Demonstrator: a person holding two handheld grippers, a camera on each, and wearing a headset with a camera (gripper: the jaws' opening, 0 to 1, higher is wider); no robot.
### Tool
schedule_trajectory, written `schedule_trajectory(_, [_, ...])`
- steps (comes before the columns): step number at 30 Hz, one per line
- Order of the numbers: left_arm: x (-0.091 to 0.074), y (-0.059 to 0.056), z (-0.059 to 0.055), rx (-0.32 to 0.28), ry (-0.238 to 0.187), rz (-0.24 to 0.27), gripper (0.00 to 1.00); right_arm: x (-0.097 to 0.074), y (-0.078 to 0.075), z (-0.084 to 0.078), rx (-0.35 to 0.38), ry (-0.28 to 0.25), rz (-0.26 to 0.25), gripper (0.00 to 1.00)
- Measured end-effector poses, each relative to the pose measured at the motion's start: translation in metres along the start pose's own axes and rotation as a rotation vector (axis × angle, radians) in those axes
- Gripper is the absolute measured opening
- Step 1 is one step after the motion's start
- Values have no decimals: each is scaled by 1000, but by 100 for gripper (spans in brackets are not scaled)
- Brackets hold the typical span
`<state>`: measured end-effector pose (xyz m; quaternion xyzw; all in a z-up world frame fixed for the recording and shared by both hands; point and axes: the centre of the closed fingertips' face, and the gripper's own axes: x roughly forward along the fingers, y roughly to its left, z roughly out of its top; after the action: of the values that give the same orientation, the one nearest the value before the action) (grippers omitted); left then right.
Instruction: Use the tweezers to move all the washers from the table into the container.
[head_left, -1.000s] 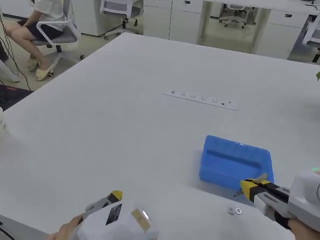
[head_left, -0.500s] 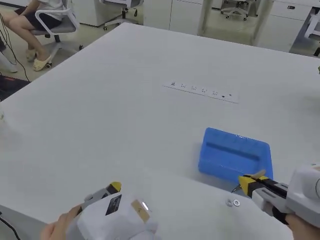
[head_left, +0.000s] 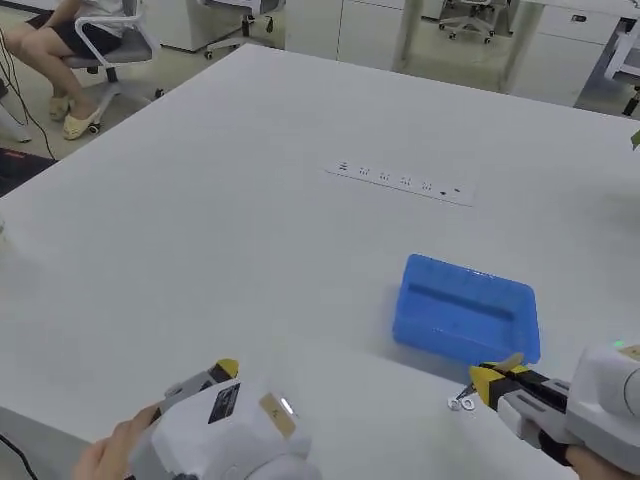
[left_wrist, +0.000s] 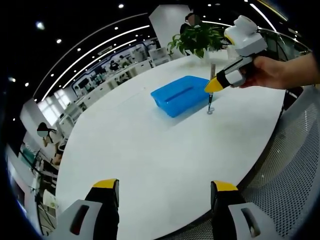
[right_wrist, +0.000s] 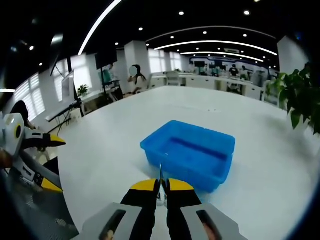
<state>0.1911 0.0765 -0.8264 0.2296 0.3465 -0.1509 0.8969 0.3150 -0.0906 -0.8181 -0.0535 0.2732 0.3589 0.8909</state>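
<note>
A blue container (head_left: 465, 310) sits on the white table (head_left: 250, 230) at the right. Two small metal washers (head_left: 461, 403) lie just in front of it, near the table's front edge. My right gripper (head_left: 487, 376) is shut on thin tweezers (head_left: 468, 393), whose tips point down at the washers. In the left gripper view the tweezers (left_wrist: 210, 102) reach down to the washers (left_wrist: 210, 111) beside the container (left_wrist: 179, 93). The right gripper view has the yellow jaws (right_wrist: 161, 186) shut on the tweezers (right_wrist: 161, 173) before the container (right_wrist: 190, 152). My left gripper (left_wrist: 165, 187) stands open with nothing in it.
A socket strip (head_left: 400, 184) is set flush in the table's middle. Office chairs and a seated person (head_left: 60, 40) are beyond the far left edge. A potted plant (right_wrist: 300, 95) stands to the right. The left gripper (head_left: 222, 372) hovers at the near left edge.
My right gripper has dropped a little toward the washers, bringing the tweezers' tips down onto them. The head camera has tilted slightly. The left gripper has stayed put.
</note>
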Motion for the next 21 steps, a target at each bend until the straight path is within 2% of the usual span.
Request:
schedule_trajectory(10, [-1, 1, 1, -8, -4, 1, 76, 3, 4, -2, -15, 6, 4, 3])
schedule_trajectory(21, [-1, 1, 1, -3, -2, 0, 76, 4, 1, -1, -36, 16, 2, 3])
